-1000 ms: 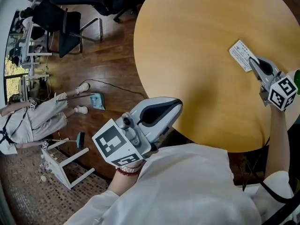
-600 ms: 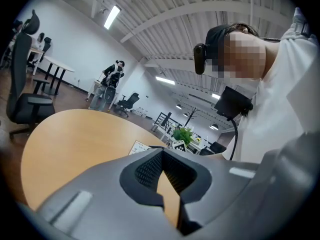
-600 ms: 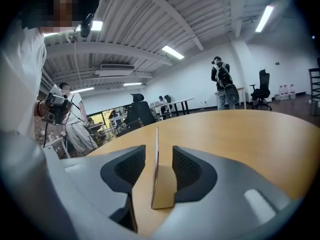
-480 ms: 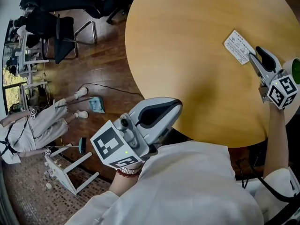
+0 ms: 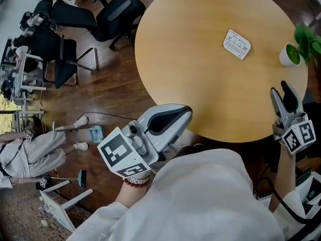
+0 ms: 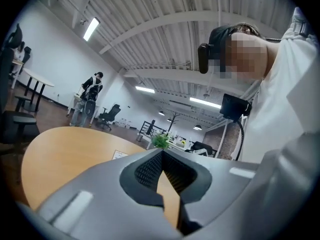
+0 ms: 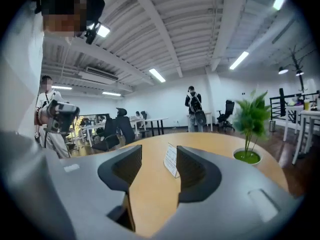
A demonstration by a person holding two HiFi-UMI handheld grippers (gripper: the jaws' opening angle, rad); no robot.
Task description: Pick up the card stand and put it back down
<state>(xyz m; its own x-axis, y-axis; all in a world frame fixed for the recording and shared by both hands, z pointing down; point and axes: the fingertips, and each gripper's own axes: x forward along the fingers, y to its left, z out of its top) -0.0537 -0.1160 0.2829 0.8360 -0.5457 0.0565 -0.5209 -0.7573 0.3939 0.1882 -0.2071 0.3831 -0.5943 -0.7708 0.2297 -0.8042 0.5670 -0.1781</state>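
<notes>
The card stand (image 5: 236, 43), a small white printed card, stands upright on the round wooden table (image 5: 200, 84), on its far right part. My right gripper (image 5: 281, 90) hovers off the table's near right edge, well short of the stand. Its jaws are opening and nothing is between them. In the right gripper view the card stand (image 7: 171, 160) shows beyond the parted jaws of the right gripper (image 7: 159, 156). My left gripper (image 5: 188, 109) is shut and empty at the table's near edge. In the left gripper view, the left gripper (image 6: 162, 155) points across the table toward the card stand (image 6: 120, 154).
A small potted plant (image 5: 293, 51) in a white pot stands at the table's right edge, right of the stand. Black office chairs (image 5: 115, 14) stand on the wooden floor to the left. A person (image 5: 30, 144) is at the far left, another person (image 7: 194, 109) beyond the table.
The right gripper let go of the card stand, opened, and drew back to the near right edge. The stand stays on the table. The left gripper has stayed put.
</notes>
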